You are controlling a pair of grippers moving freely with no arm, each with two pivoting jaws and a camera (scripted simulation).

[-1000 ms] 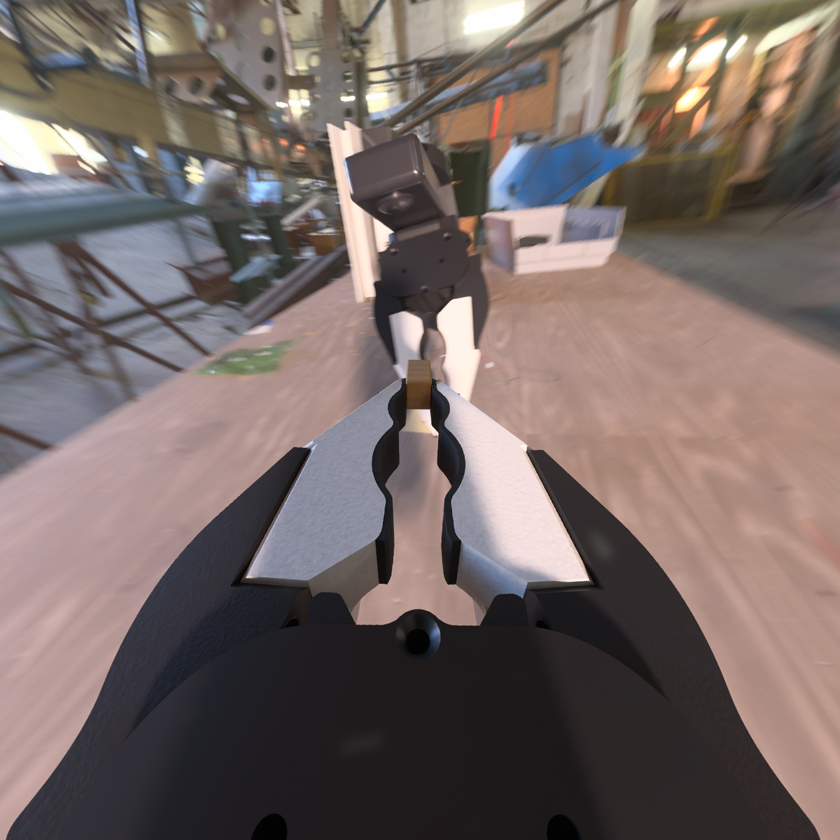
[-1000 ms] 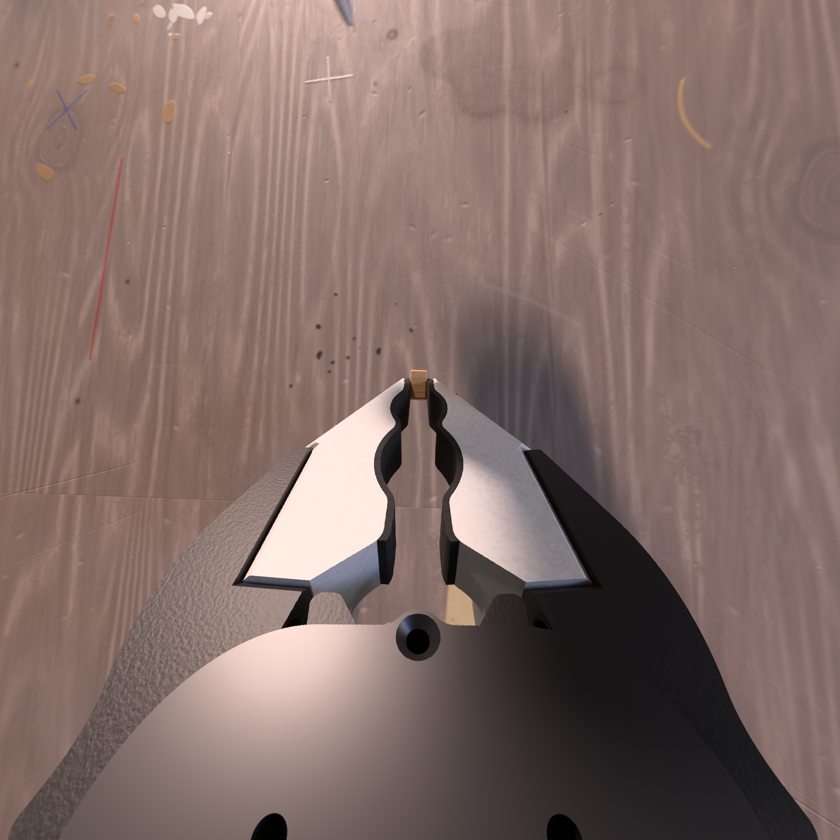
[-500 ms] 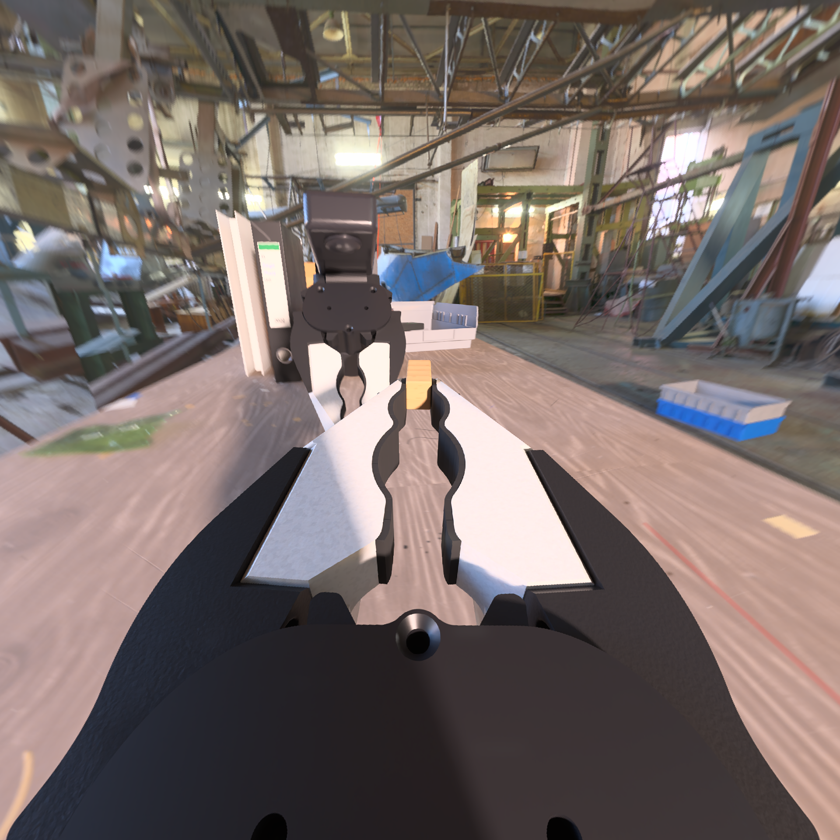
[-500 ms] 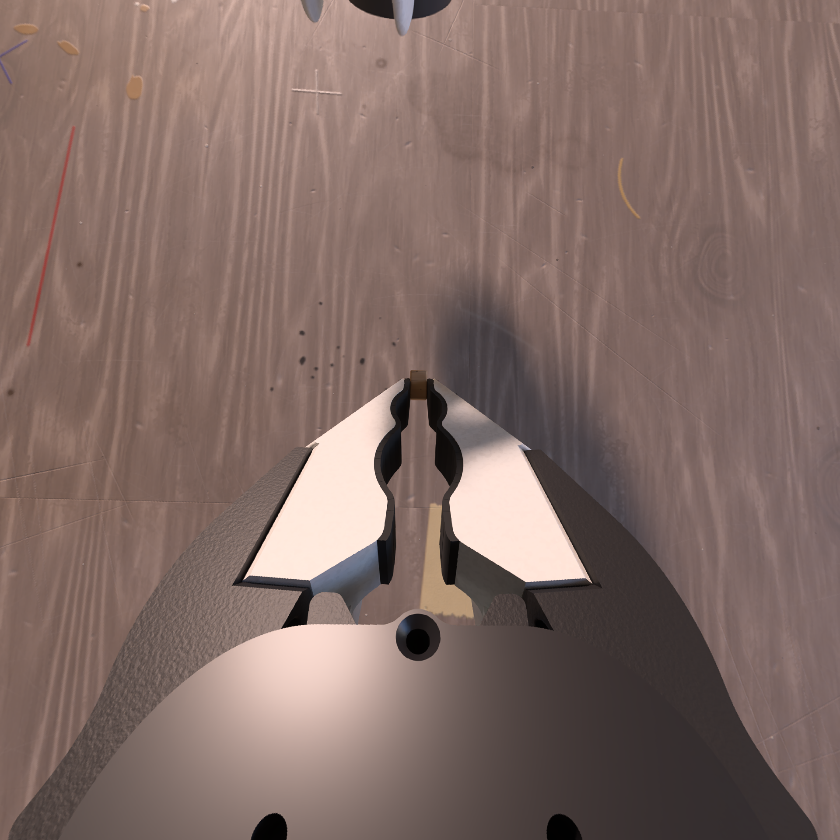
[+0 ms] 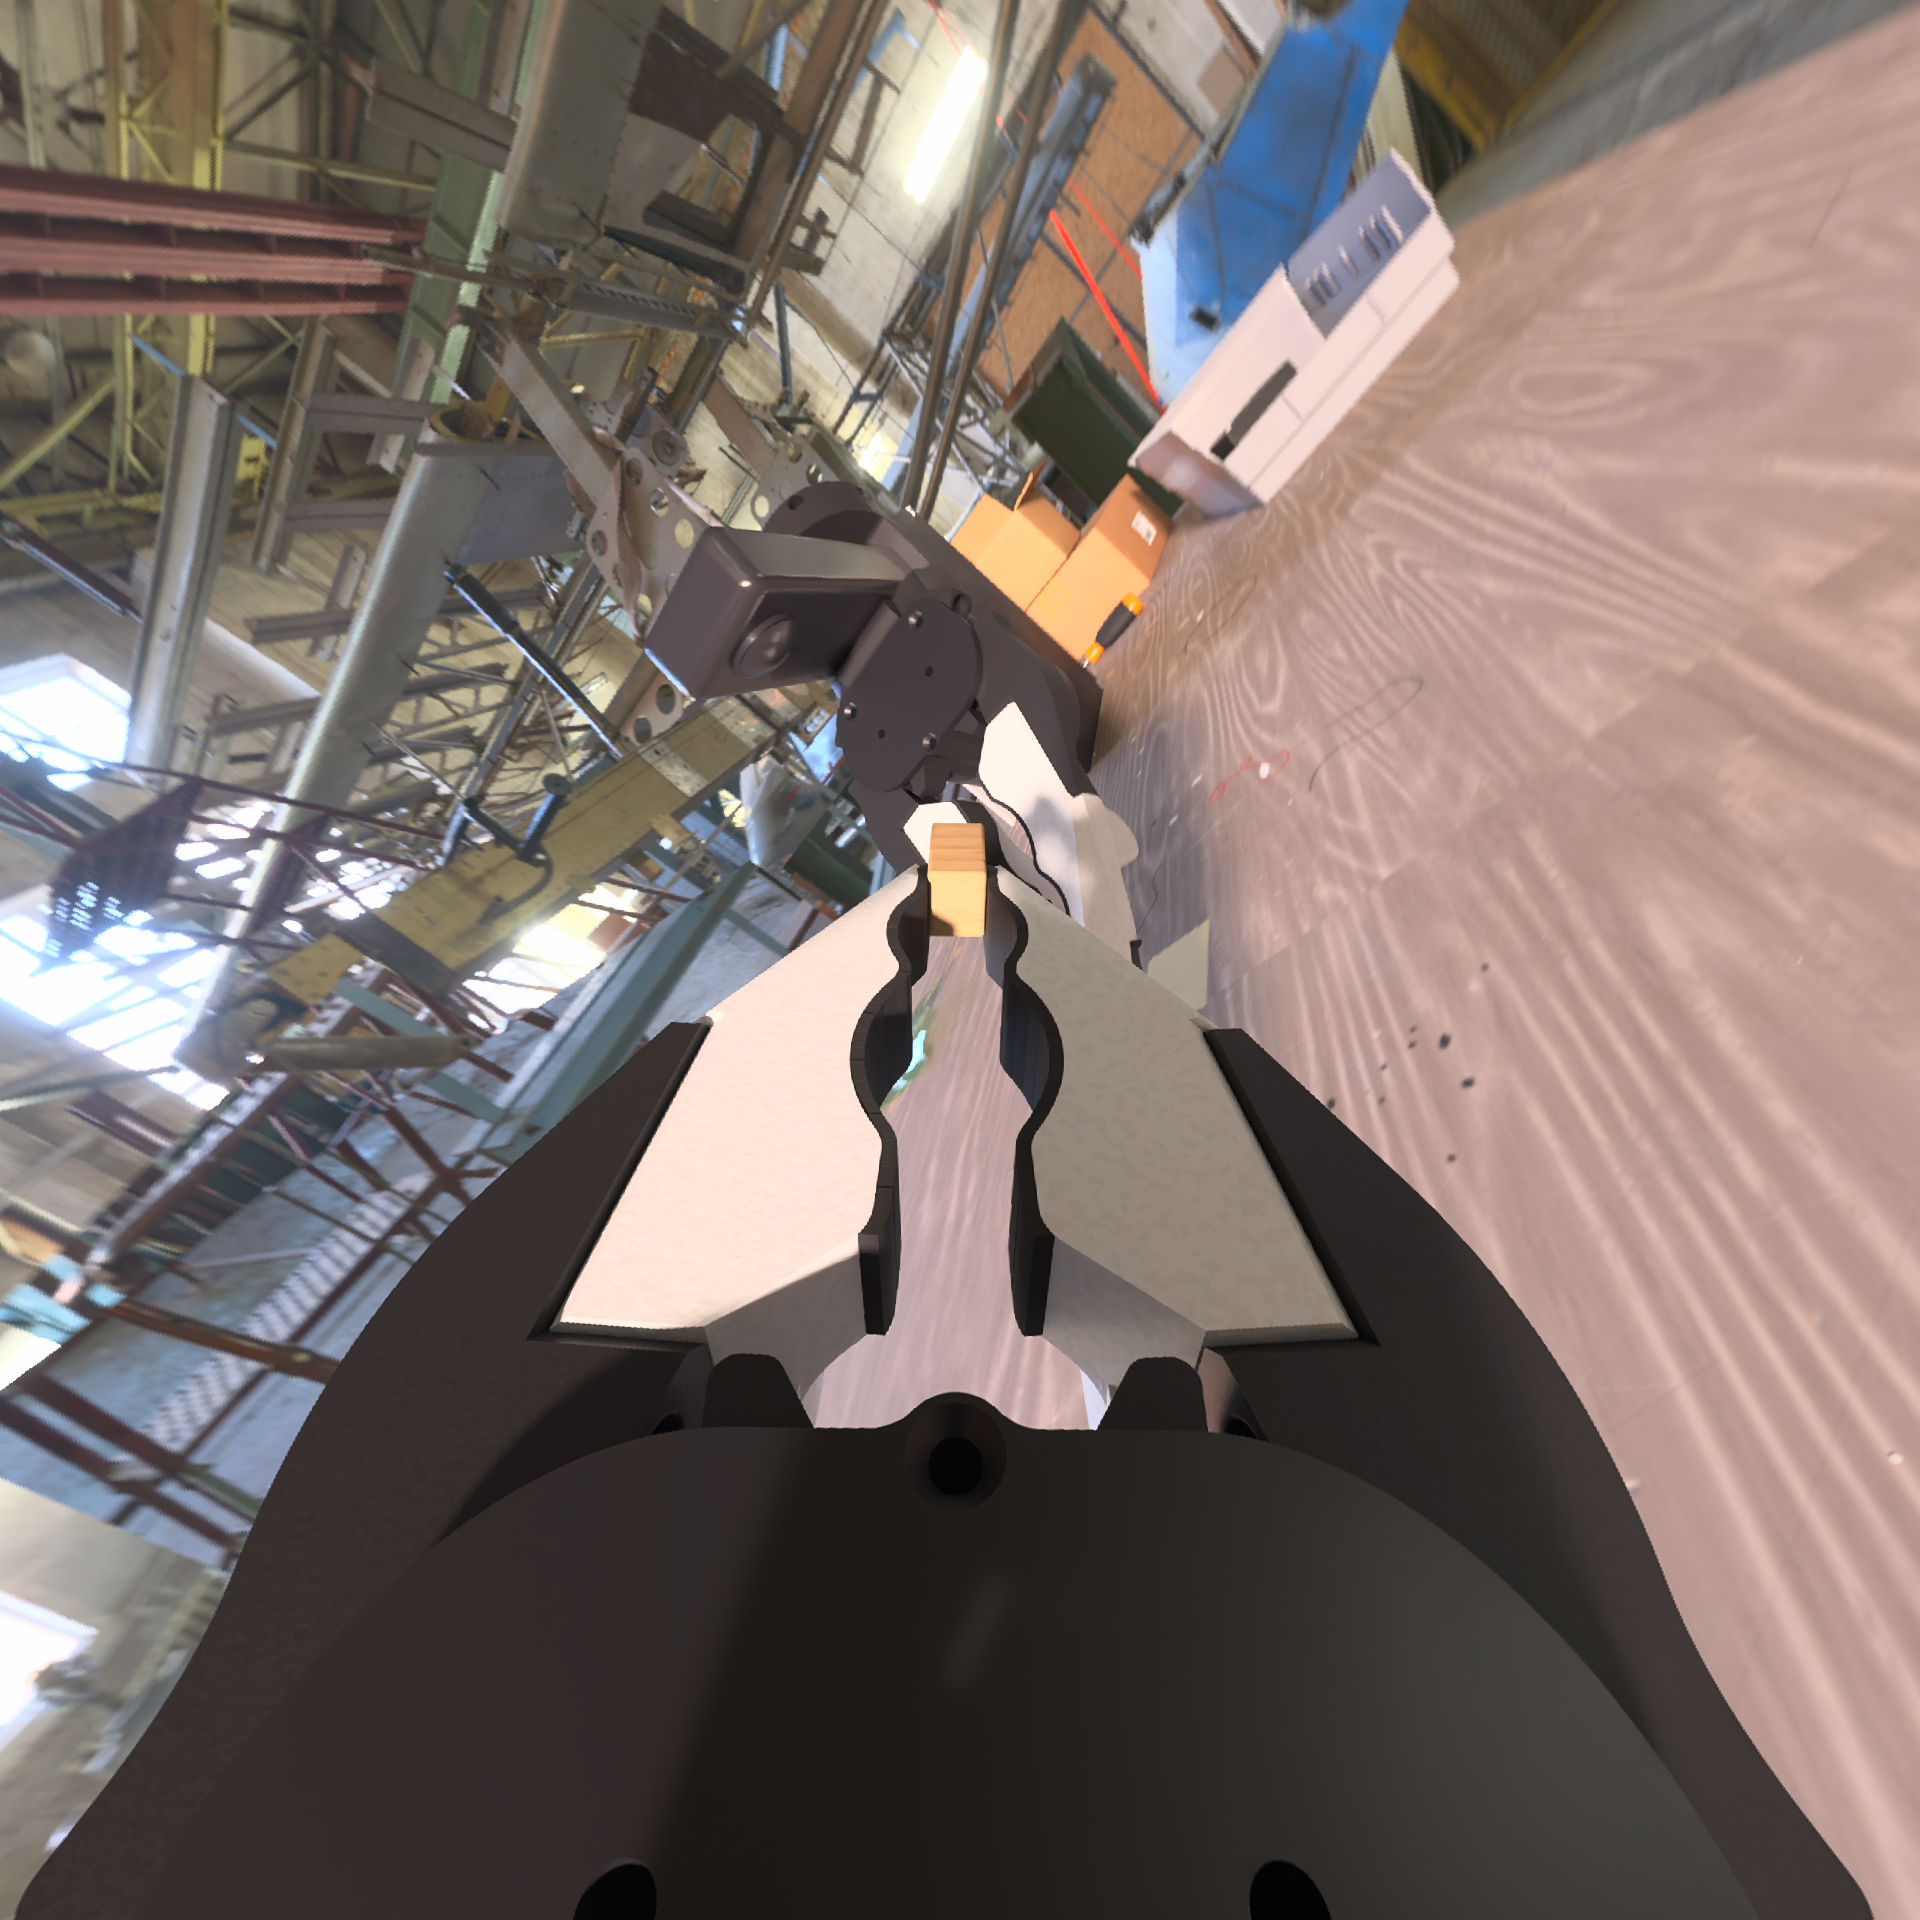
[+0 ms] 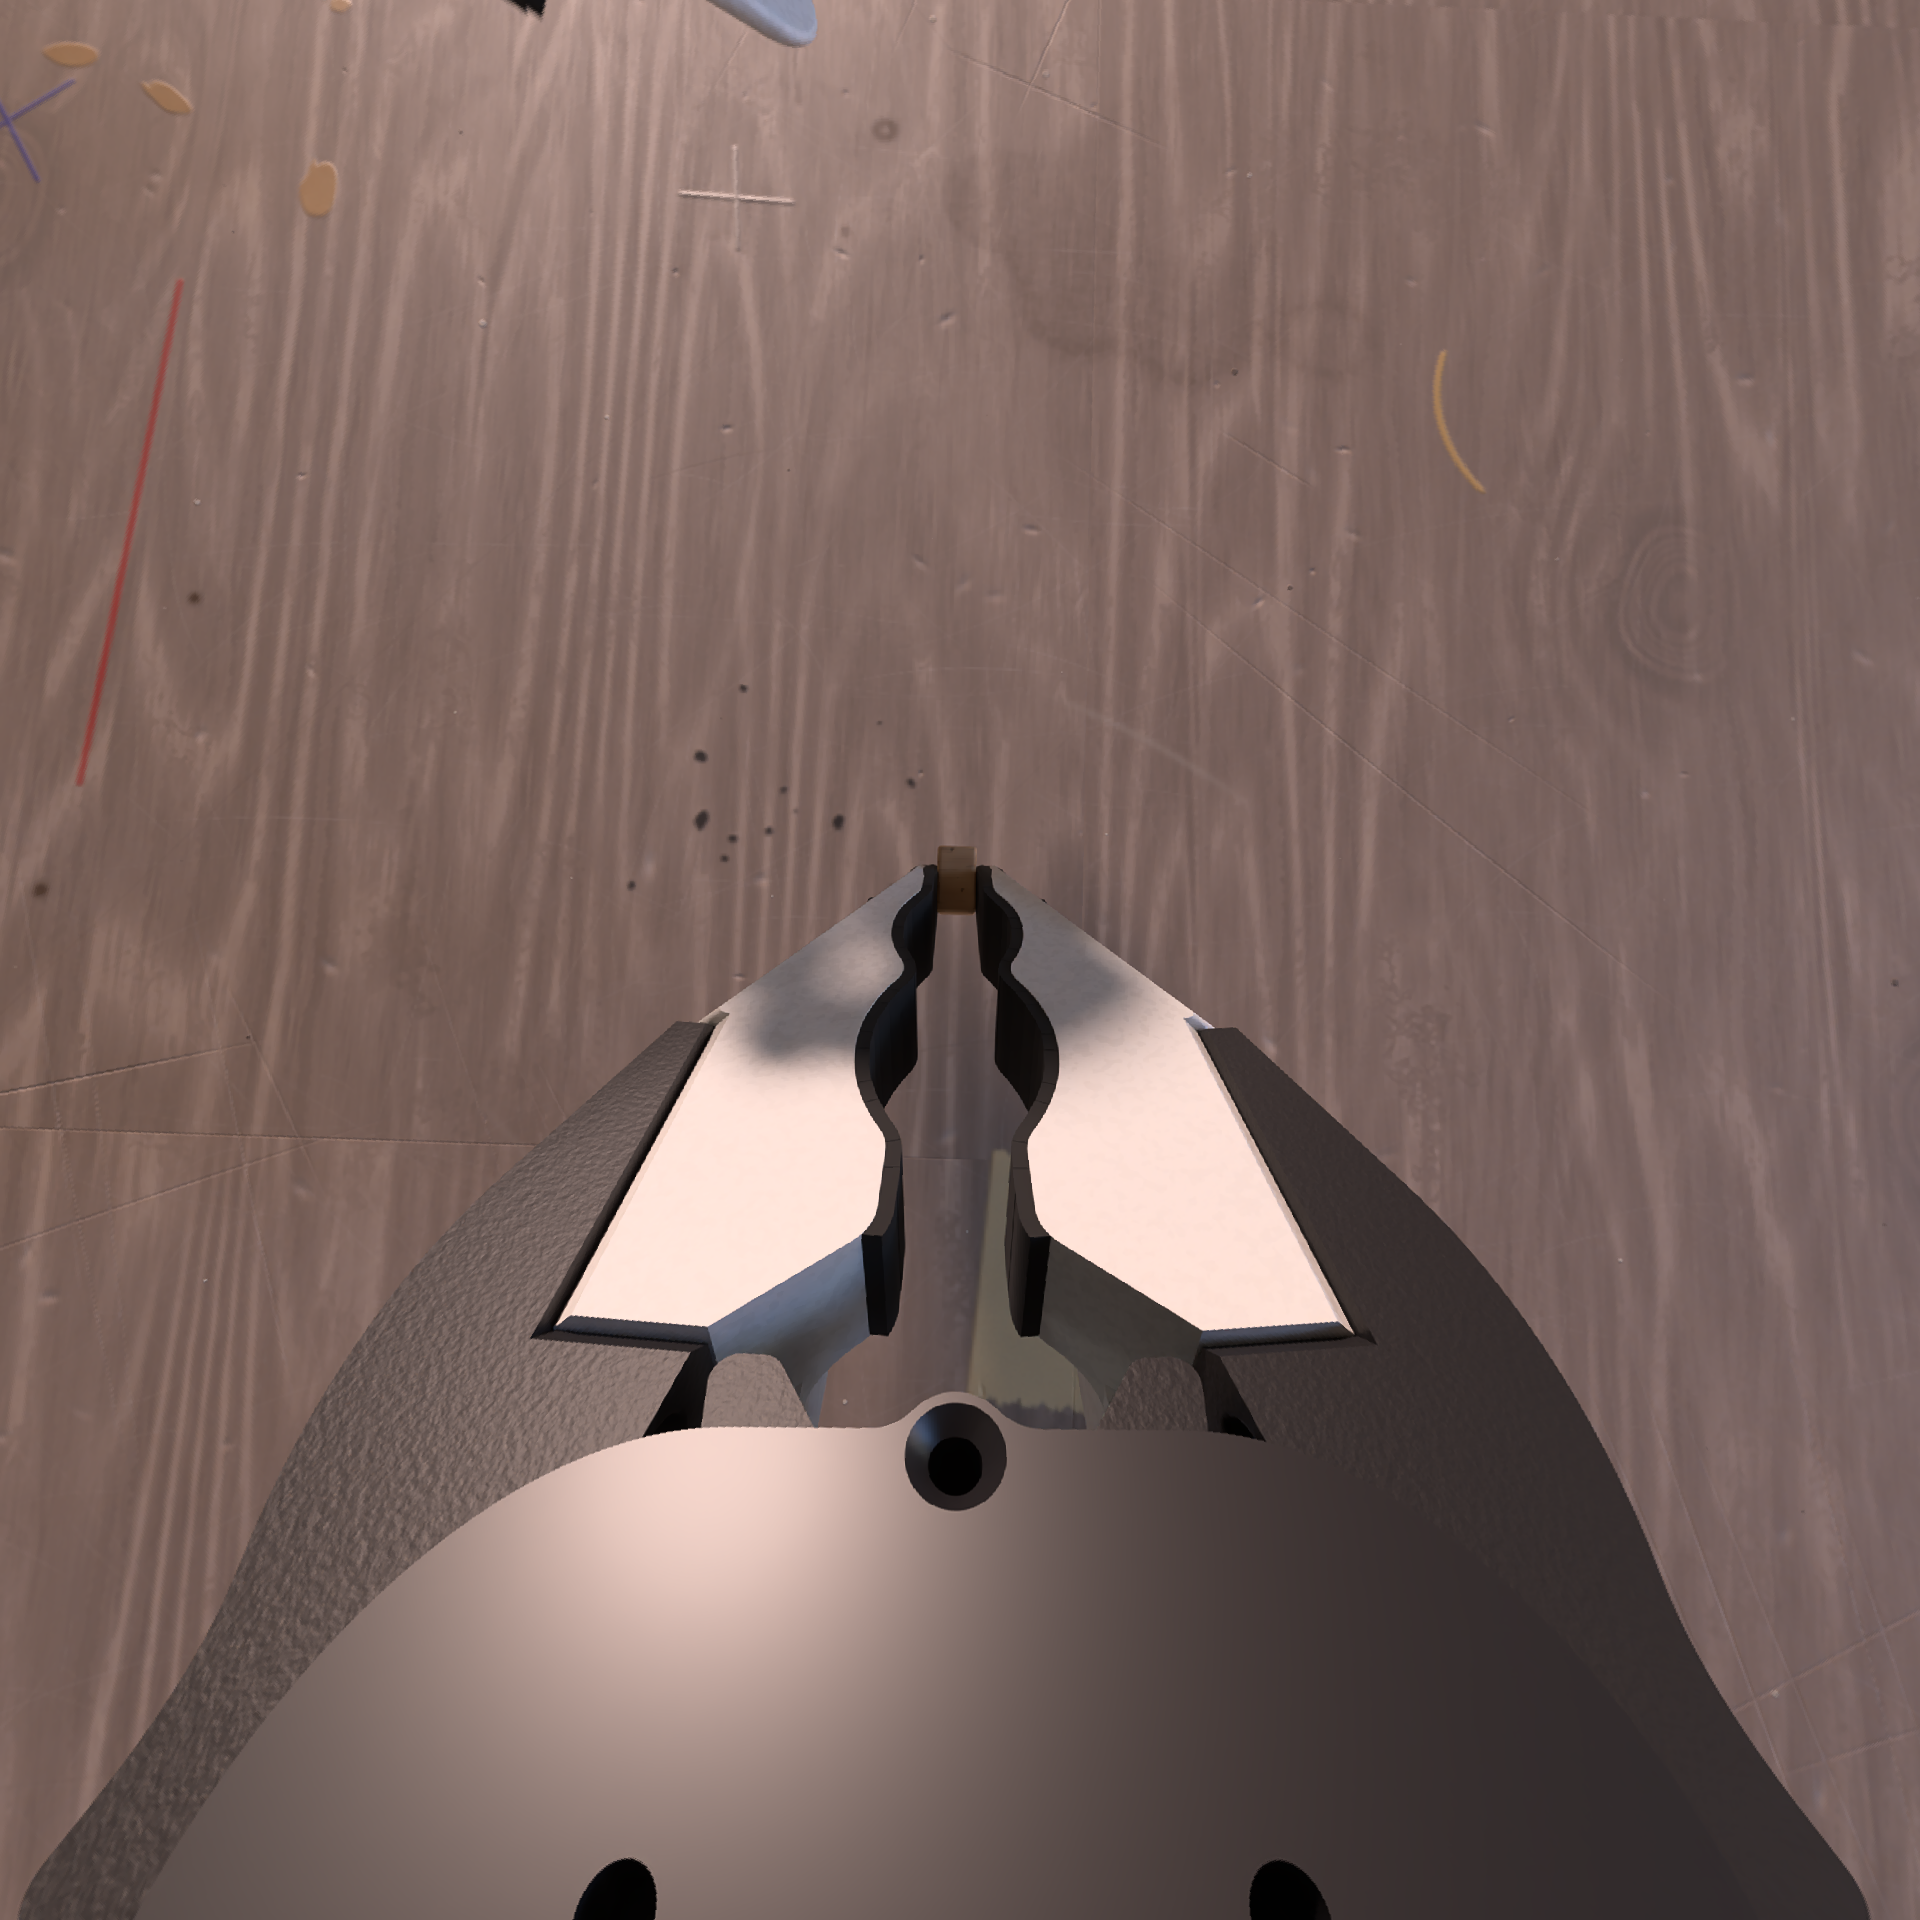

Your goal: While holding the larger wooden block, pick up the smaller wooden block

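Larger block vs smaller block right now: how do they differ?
The larger block is pale yellow-tan, pinched at the left gripper tips; the smaller block is darker brown, narrower, at the right gripper tips. The larger fills a wider jaw gap than the smaller. Both are wooden, gripped and off the table.

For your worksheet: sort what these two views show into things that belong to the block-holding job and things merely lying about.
Job: left hand-held gripper; larger wooden block; right hand-held gripper; smaller wooden block.

Lying about: cardboard boxes; white machine; table.

Both grippers: textured black bodies, white wedge-shaped fingers (image 5: 1122,1049), wavy black inner pads (image 6: 894,1049).
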